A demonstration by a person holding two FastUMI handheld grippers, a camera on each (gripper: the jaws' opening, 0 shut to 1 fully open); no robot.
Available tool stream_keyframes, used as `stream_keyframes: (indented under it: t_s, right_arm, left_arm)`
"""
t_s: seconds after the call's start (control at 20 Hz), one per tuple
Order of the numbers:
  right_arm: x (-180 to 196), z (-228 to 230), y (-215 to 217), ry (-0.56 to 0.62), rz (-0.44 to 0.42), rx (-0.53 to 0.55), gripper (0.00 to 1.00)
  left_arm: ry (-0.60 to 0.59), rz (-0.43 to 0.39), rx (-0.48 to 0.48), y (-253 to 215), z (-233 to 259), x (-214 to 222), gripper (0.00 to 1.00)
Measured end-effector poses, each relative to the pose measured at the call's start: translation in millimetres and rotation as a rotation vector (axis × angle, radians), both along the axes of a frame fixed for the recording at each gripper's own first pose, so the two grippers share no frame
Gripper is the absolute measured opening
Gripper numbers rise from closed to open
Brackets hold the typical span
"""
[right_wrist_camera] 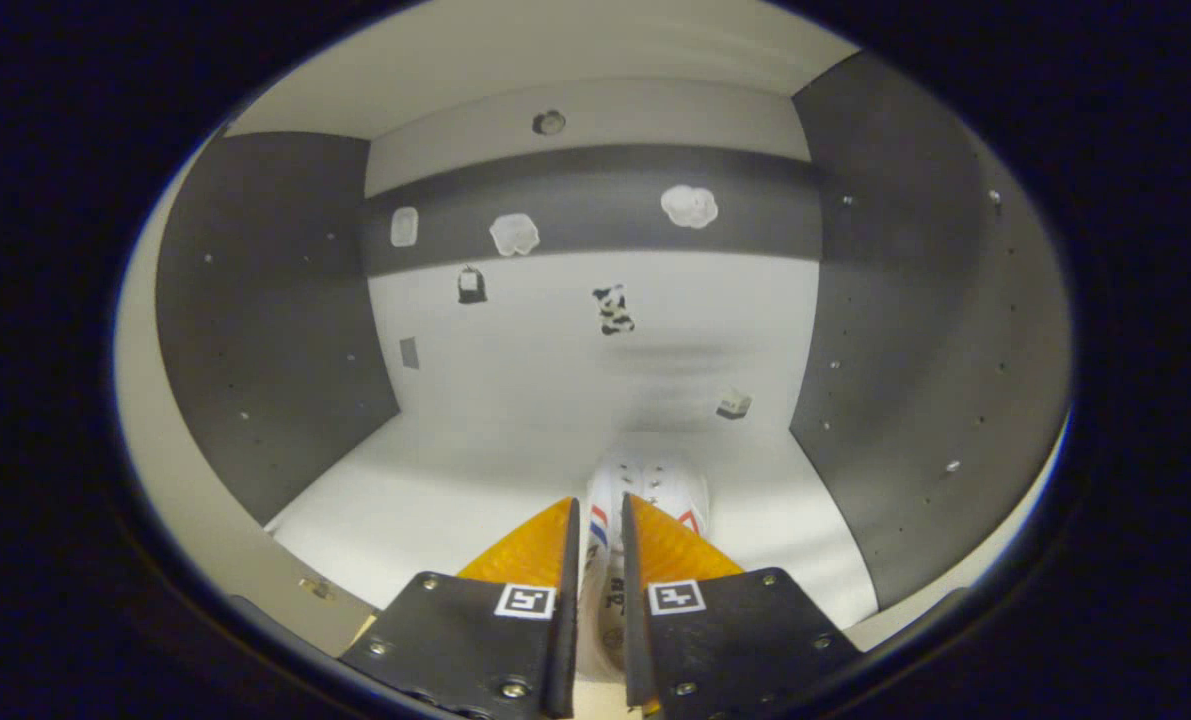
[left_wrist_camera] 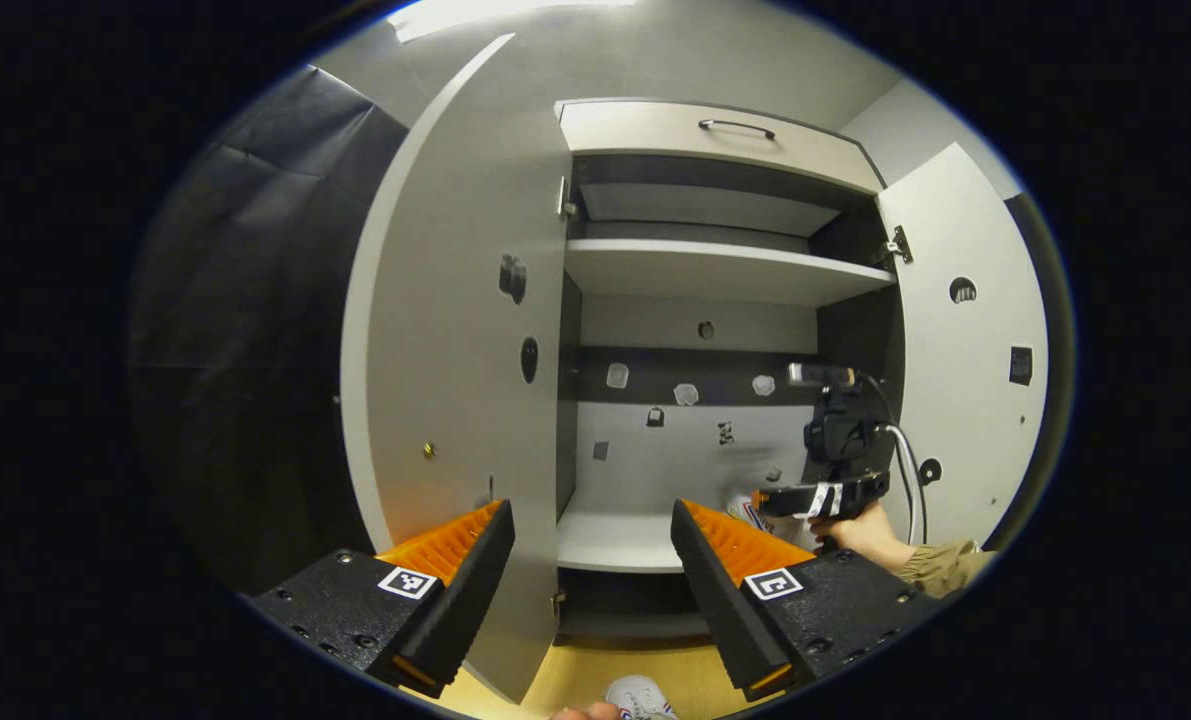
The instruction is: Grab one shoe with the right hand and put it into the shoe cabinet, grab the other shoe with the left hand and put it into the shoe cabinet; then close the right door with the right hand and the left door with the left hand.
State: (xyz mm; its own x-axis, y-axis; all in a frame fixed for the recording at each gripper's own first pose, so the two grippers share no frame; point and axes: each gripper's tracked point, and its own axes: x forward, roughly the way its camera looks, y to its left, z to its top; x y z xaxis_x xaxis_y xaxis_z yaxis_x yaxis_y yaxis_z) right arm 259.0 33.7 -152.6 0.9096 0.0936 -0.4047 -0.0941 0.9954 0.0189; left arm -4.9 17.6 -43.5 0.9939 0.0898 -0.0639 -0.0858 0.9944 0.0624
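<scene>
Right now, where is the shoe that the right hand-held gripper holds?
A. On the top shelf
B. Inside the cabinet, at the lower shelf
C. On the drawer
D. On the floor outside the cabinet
B: the right hand-held gripper is clamped on the white shoe over the lower shelf.

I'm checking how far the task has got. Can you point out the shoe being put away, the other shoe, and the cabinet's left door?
Shoe in the right tool (right_wrist_camera: 655,485): right gripper view, its white toe.
Other shoe (left_wrist_camera: 640,695): left gripper view, its toe.
Left door (left_wrist_camera: 455,330): left gripper view, inner face.
</scene>
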Motion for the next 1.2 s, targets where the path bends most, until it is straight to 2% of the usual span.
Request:
stream_keyframes:
  t_s: [0.05, 0.1, 0.15, 0.2, 0.25, 0.3, 0.5, 0.7, 0.85, 0.9, 0.95, 1.2]
  right_arm:
    - [-9.2, 14.3, 1.8, -0.029, 0.008, 0.007, 0.19]
    - [-20.1, 30.3, 2.6, -0.061, 0.013, 0.013, 0.19]
    - [-31.9, 44.9, 3.9, -0.089, 0.02, 0.022, 0.19]
    - [-43.8, 60.5, 4.7, -0.118, 0.024, 0.034, 0.16]
    - [-54.5, 75.1, 4.4, -0.146, 0.027, 0.045, 0.19]
    - [-64.6, 89.6, 2.9, -0.172, 0.027, 0.054, 0.19]
    - [-105.8, 139.4, -5.0, -0.262, 0.021, 0.091, 0.19]
    - [-138.1, 181.6, -14.4, -0.351, 0.006, 0.101, 0.19]
    - [-152.3, 202.3, -23.1, -0.4, -0.013, 0.089, 0.19]
    - [-155.3, 207.8, -24.6, -0.415, -0.021, 0.084, 0.15]
    - [-159.6, 212.9, -27.0, -0.426, -0.027, 0.079, 0.19]
    - [-179.8, 235.4, -29.3, -0.471, -0.032, 0.068, 0.19]
  left_arm:
    - [0.034, -0.01, -0.007, -4.3, -15.5, 0.6, 1.0]
    - [0.069, -0.018, -0.007, -8.6, -30.7, 0.3, 0.96]
    - [0.098, -0.025, -0.003, -11.2, -45.3, 1.1, 0.96]
    - [0.124, -0.033, 0.001, -15.7, -59.8, 1.6, 0.93]
    - [0.162, -0.044, 0.003, -18.4, -78.5, 1.3, 0.93]
    - [0.202, -0.057, 0.0, -21.9, -97.9, 1.7, 0.96]
    - [0.349, -0.103, -0.016, -30.9, -173.9, 0.4, 0.97]
    - [0.508, -0.124, 0.027, -27.6, -260.0, -1.1, 0.97]
    - [0.613, -0.124, 0.021, -24.3, -317.8, -14.0, 0.95]
    - [0.653, -0.125, 0.017, -23.3, -334.6, -18.8, 0.95]
    - [0.689, -0.128, 0.009, -21.8, -353.3, -23.0, 0.95]
    - [0.847, -0.109, -0.031, -12.1, -423.6, -40.7, 0.96]
